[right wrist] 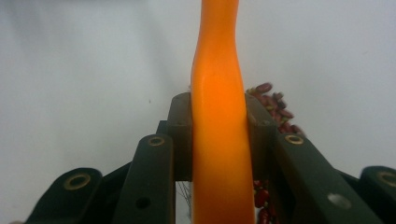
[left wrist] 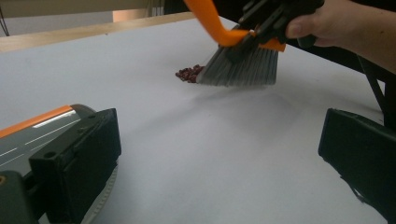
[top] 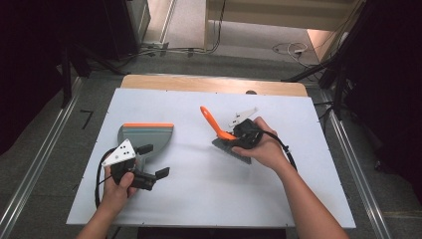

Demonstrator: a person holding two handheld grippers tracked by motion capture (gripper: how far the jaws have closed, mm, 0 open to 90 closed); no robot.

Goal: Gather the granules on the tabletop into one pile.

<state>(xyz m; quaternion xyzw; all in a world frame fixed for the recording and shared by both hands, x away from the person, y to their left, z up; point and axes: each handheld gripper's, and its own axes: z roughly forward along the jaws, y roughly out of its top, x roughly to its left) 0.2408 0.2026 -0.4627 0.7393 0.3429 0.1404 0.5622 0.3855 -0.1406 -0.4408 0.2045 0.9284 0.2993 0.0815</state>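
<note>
nearest the person, the left tool (top: 152, 162) rests low on the white surface (top: 199, 199), held in the left hand (top: 118, 189). its two black jaws stand wide apart with nothing between them; in the left gripper view one jaw lies just beside the grey plastic dustpan with an orange front strip (left wrist: 42, 130). in the high view the dustpan (top: 147, 137) lies flat on the left part of the surface, its orange strip along the far edge, and the left tool sits at its near side.

farther in and to the right, the right hand (top: 266, 147) holds the right tool (top: 238, 135), whose jaws are clamped on the orange handle of a small hand brush with grey bristles (top: 219, 130). the right gripper view shows the handle (right wrist: 217, 140) pinched tight between the two pads. the brush is tilted, handle pointing up and away to the left, bristles (left wrist: 240, 70) down at the surface.

beyond the bristles' edge, a small heap of dark red beans (left wrist: 189, 73) lies on the surface, touching the brush tip and well apart from the dustpan.
</note>
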